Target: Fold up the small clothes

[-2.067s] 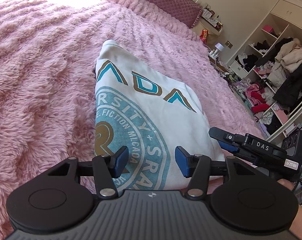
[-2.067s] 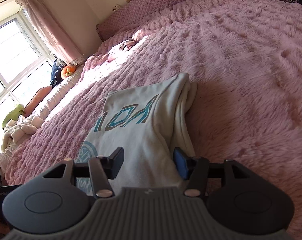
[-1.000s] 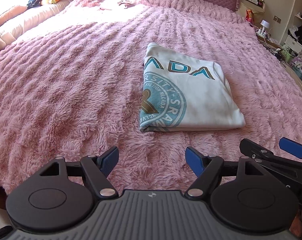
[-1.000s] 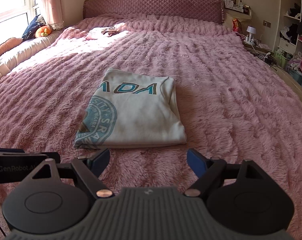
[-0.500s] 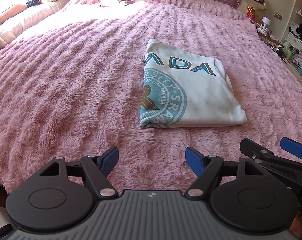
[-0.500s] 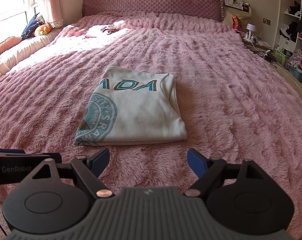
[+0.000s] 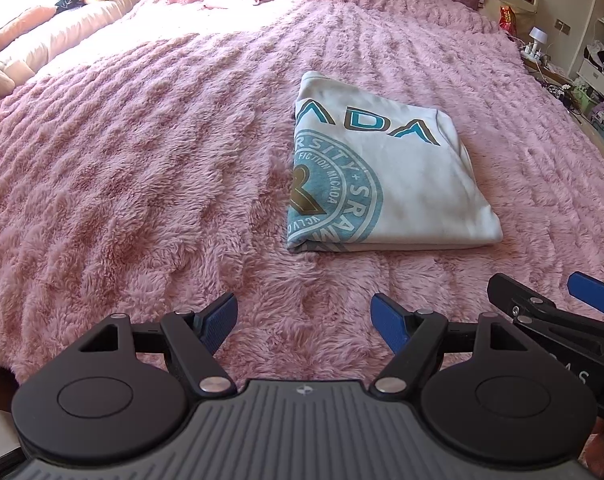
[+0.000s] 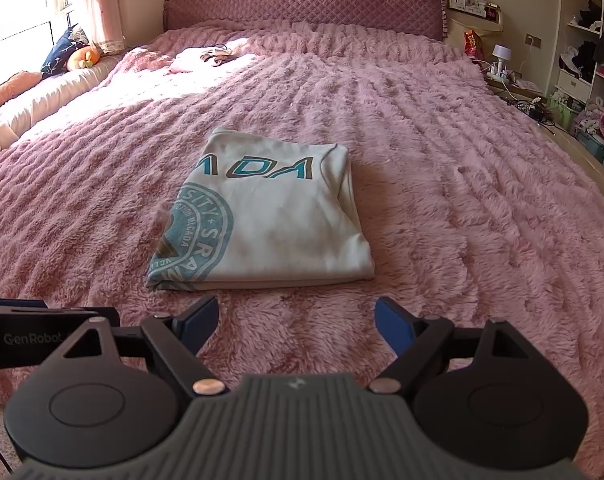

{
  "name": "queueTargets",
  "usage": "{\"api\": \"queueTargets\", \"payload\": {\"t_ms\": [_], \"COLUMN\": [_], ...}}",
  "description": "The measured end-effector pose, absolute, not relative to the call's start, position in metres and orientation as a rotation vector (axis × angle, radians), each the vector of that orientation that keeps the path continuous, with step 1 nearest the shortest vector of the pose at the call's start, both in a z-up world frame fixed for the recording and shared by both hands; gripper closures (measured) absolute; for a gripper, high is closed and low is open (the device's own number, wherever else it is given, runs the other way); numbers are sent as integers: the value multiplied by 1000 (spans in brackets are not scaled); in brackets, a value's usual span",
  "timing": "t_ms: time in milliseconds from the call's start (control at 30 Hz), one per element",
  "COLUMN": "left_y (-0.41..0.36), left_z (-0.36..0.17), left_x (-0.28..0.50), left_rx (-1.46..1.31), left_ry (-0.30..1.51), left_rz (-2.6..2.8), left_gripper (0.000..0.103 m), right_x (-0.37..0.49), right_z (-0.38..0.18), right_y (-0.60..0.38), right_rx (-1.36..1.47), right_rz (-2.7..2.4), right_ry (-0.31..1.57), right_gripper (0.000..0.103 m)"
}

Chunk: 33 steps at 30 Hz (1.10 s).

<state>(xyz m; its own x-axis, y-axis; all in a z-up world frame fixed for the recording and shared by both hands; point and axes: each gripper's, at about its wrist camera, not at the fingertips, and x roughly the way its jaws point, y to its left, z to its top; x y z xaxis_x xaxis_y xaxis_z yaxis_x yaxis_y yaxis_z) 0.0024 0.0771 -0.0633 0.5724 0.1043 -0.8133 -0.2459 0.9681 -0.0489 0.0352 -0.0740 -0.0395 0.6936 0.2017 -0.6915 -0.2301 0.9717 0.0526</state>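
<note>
Folded white shirt point(image 8: 269, 224) on pink bedspread point(image 8: 442, 184), both tools apart

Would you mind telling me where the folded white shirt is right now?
The folded white shirt lies flat on the pink fluffy blanket, mid-bed, just ahead of both open tongs; it sits centre in the right wrist view and right of centre in the left.

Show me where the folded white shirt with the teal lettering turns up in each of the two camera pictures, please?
Left wrist view: the folded shirt lies right of centre on the pink blanket, ahead of the open left gripper.
Right wrist view: the shirt lies near the centre, slightly left, ahead of the open right gripper.
Shared landmark: the small white lamp beside the bed, at upper right in both.
</note>
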Motion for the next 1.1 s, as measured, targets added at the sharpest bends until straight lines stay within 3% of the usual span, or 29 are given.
{"api": "queueTargets", "payload": {"t_ms": [1100], "left_y": [77], "left_z": [-71], "left_x": [6], "left_rx": [-163], "left_ry": [1002], "left_rz": [230], "left_gripper": [13], "right_x": [37], "right_z": [-47], "right_y": [-76], "right_rx": [-20], "right_rz": [241], "right_ry": [797], "right_gripper": [22]}}
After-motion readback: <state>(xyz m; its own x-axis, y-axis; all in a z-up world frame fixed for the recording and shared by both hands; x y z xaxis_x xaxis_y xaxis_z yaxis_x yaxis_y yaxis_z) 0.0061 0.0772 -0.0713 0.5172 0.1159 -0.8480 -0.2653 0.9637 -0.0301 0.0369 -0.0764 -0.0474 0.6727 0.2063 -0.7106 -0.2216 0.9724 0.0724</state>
